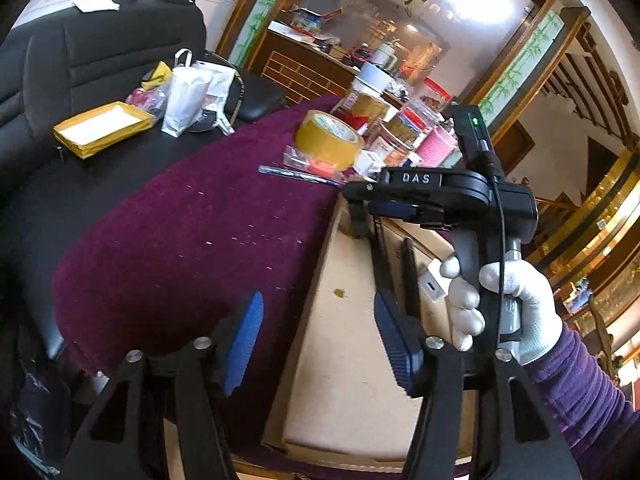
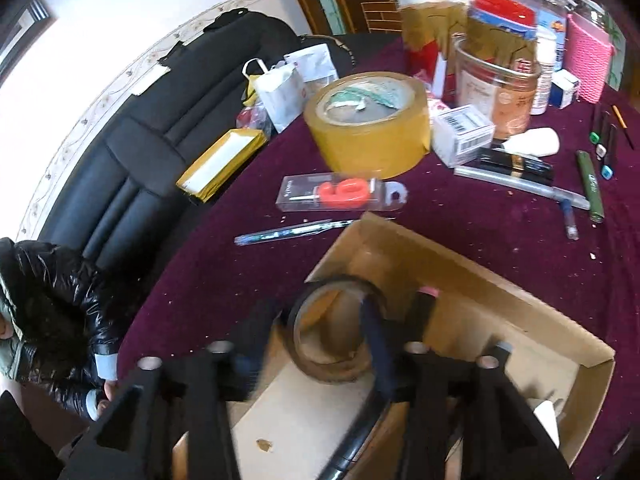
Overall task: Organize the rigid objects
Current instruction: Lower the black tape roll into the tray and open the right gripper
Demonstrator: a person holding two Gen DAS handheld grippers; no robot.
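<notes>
A cardboard box (image 2: 472, 264) lies on the maroon tablecloth (image 2: 224, 280). My right gripper (image 2: 316, 340) is over the box's near corner, open around a black tape roll (image 2: 336, 332) that sits in the box; whether the pads touch it is blurred. My left gripper (image 1: 320, 340) is open and empty, held above the box's left edge (image 1: 320, 280). The right gripper body (image 1: 440, 196) shows in the left wrist view, held by a white-gloved hand. On the cloth lie a big yellow tape roll (image 2: 372, 120), a packaged red item (image 2: 344, 194) and a blue pen (image 2: 288, 232).
Jars and a pink holder (image 2: 588, 60) crowd the far side of the table. Pens and markers (image 2: 588, 184) lie at the right. A small white box (image 2: 460, 132) is beside the yellow tape. A black sofa (image 2: 132, 152) with bags and a yellow envelope (image 2: 220, 164) stands at the left.
</notes>
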